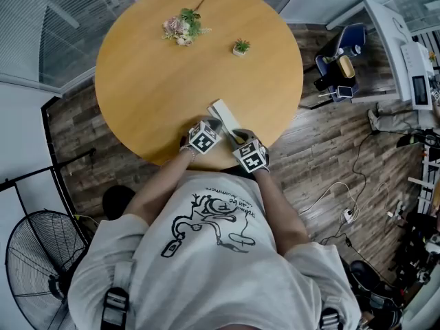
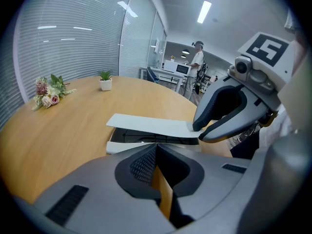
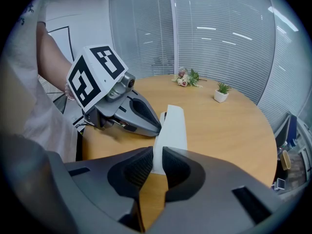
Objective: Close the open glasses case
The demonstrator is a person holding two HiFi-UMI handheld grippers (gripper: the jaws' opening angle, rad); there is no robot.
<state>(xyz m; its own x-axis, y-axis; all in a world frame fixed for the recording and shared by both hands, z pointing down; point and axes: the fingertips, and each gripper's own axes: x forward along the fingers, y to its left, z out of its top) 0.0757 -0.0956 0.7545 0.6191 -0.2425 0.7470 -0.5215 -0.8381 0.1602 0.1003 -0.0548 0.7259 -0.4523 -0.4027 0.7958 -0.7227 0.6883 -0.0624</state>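
The glasses case (image 1: 225, 117) lies at the table's (image 1: 137, 88) near edge; flowers (image 1: 182, 26) and plant (image 1: 240, 47) sit beyond.

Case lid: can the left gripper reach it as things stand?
Probably yes: the lid sits just ahead of the left gripper, nothing between; the right gripper grips only one end.

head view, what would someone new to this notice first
Two marker-cube tools meet at the near edge of the round wooden table: the right tool is shut on the raised white lid of the open glasses case, the left tool, shut and empty, is beside it. Farther off lie a flower bunch and a small potted plant.
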